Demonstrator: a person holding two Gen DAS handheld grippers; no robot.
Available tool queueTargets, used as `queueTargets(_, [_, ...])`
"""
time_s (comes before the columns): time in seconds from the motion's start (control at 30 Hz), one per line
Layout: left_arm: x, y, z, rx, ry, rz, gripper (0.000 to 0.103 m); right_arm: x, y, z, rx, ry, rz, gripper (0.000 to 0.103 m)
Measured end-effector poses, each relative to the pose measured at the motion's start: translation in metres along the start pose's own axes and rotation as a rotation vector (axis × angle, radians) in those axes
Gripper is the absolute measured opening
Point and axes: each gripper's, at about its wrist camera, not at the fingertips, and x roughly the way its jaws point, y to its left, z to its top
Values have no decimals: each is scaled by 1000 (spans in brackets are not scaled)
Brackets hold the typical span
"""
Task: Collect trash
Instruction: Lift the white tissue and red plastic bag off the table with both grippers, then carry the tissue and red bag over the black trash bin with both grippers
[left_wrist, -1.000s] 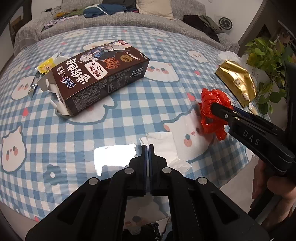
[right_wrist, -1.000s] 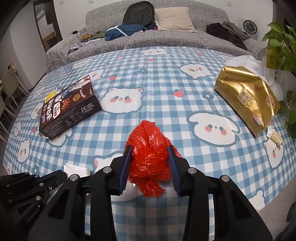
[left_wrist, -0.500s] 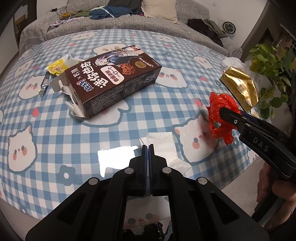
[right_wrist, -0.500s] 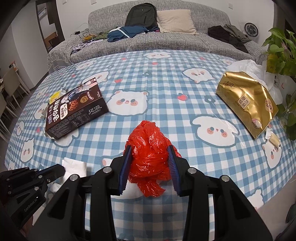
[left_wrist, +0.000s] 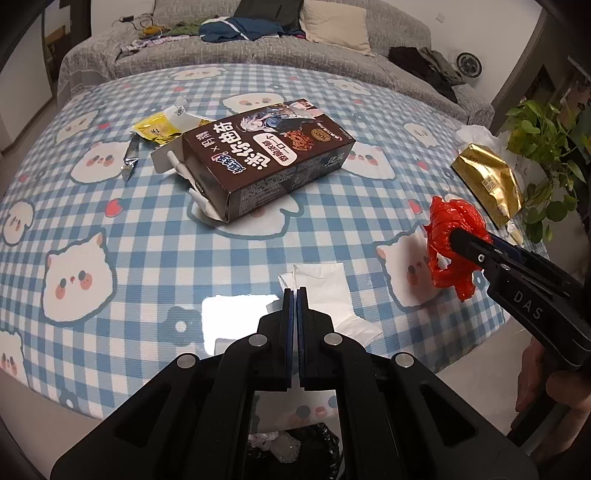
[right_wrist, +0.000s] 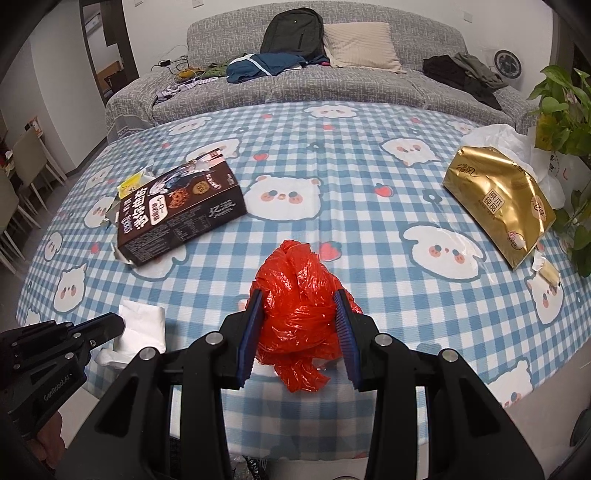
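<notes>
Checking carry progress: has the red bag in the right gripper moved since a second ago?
Yes. The red bag has pulled back from the gold packet toward the table's near edge.

The right claw lifts the red bag up off the desk a bit, so now the bag hangs in the air. Both claws pull back toward the near edge of the desk. The brown box and the gold pack now look farther away than before
</notes>
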Motion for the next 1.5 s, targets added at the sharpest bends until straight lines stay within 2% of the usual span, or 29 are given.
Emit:
queueTargets(0.4, [-25,16,-18,-28,-29,24,1,-16,25,-18,-28,-4,18,37])
queueTargets(1.0, [-42,23,-39,-35,-46,37,1,-30,37,-40,-34,-1,26,37])
queueTargets(1.37, [-53,26,-65,-57,-61,17,1,-46,44,-58,-43,-9,44,37])
queueTargets(1.5, [-53,29,-76,-70,-43,10,1,-55,50,-68,-47,-17,56,37])
